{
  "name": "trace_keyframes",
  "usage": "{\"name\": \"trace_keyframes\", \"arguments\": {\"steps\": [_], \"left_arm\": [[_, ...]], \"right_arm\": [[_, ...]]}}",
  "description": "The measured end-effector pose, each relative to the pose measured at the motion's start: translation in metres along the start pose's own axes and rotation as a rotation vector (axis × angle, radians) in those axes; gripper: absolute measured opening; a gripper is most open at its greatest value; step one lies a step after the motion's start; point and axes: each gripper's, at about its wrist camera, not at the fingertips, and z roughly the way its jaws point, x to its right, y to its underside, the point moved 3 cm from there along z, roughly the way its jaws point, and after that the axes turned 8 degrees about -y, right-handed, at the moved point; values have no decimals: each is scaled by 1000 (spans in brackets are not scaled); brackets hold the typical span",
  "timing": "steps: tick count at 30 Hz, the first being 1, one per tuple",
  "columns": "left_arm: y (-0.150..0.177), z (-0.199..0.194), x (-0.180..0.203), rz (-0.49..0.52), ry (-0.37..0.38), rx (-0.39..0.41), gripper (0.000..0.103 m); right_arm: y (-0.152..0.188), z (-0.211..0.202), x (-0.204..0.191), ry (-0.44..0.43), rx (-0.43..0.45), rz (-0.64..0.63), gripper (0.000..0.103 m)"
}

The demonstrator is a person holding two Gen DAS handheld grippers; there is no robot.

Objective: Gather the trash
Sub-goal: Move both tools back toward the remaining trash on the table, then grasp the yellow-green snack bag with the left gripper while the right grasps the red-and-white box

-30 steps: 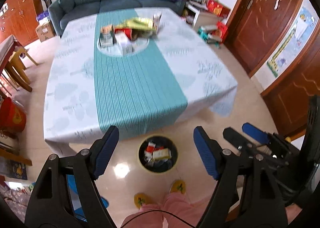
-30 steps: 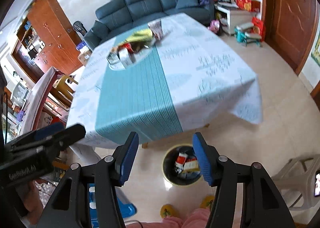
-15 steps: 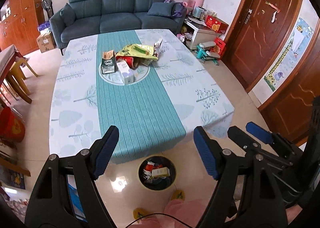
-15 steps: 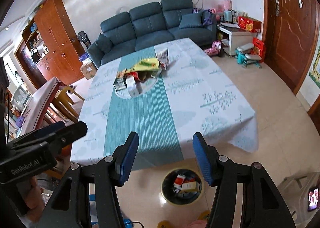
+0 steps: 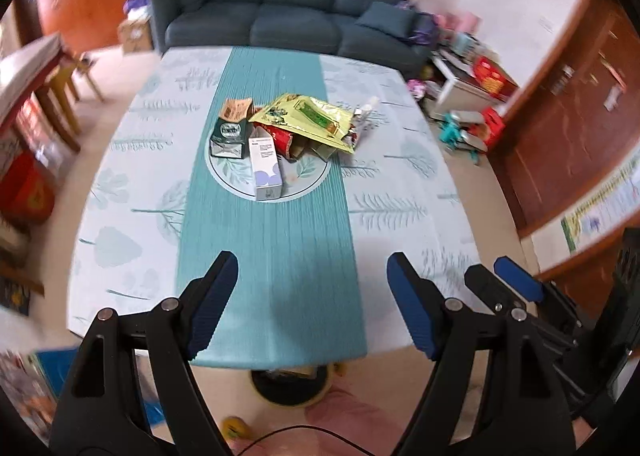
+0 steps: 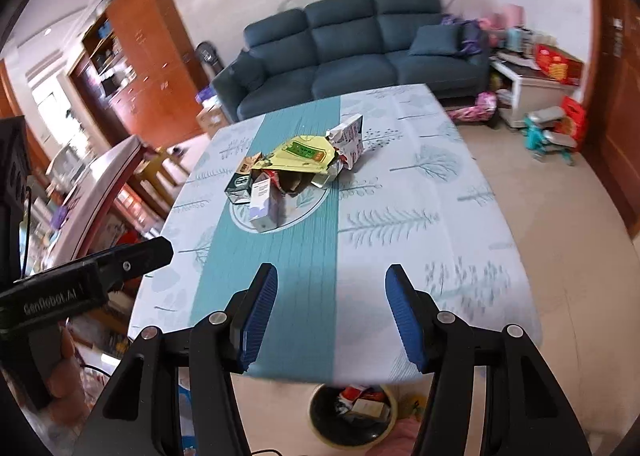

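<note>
A heap of trash lies in the middle of the table (image 5: pixel 132 215): a yellow foil bag (image 5: pixel 308 121) (image 6: pixel 302 155), a white and purple carton (image 5: pixel 266 167) (image 6: pixel 262 201), a dark green carton (image 5: pixel 230 133) (image 6: pixel 239 185) and a torn red and white packet (image 6: pixel 349 139). The black trash bin (image 6: pixel 352 414) (image 5: pixel 290 384) stands on the floor below the near table edge with wrappers inside. My left gripper (image 5: pixel 312 290) hangs open over the near edge, nothing between its blue pads. My right gripper (image 6: pixel 332 304) is likewise open and empty, well short of the heap.
A dark blue sofa (image 5: pixel 280 15) (image 6: pixel 360 47) stands beyond the table. Wooden chairs (image 5: pixel 60 95) and a red cabinet are at the left, a low white stand with toys and boxes (image 5: pixel 472 91) at the right, brown doors beyond it. A person's pink legs (image 5: pixel 348 420) show beside the bin.
Both grippers have swung up and forward from over the bin to over the near table edge. The trash heap looks nearer and the bin has slid to the bottom edge. Jaw gaps are unchanged.
</note>
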Motion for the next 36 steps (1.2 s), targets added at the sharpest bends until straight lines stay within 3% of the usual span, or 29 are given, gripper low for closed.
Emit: {"name": "trace_keyframes", "arguments": {"steps": [8, 15, 20, 31, 36], "left_arm": [[-53, 71, 38, -209, -2, -101, 74], [-82, 135, 42, -329, -61, -160, 69], [-99, 179, 32, -436, -57, -213, 61], [-110, 241, 20, -538, -47, -275, 55], [-111, 258, 21, -559, -8, -293, 44]], "right_arm": [[-80, 50, 64, -98, -87, -98, 57], [-128, 98, 95, -176, -113, -54, 57], [-148, 123, 102, -212, -125, -39, 57], [-189, 196, 115, -266, -179, 93, 57], [-202, 245, 111, -287, -231, 178, 57]]}}
